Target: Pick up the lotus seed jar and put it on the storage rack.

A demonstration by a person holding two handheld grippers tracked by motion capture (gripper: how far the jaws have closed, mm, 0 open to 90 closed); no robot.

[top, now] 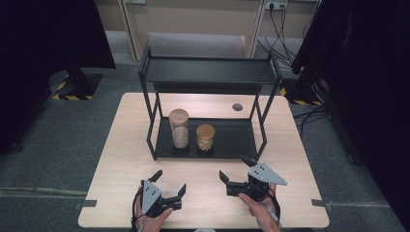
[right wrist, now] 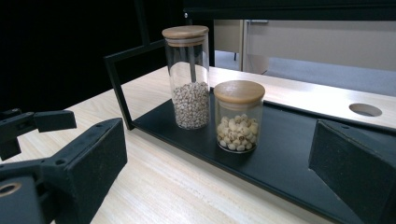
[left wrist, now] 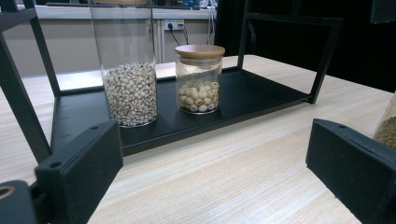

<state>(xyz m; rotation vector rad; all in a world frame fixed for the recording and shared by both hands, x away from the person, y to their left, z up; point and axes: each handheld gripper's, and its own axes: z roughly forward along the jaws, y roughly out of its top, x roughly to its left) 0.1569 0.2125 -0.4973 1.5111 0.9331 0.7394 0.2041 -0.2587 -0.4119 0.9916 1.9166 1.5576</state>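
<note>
Two glass jars with wooden lids stand on the lower shelf of a black metal rack. The tall jar holds small pale grains in its lower part. Right beside it, the short jar holds larger round white seeds. My left gripper rests open near the table's front edge, pointing toward the rack, nothing between its jaws. My right gripper is open and empty in front of the rack, angled toward the short jar.
The rack stands on a light wooden table and has an empty upper shelf. A round cable hole sits behind the rack. Dark curtains and stand bases flank the table on grey carpet.
</note>
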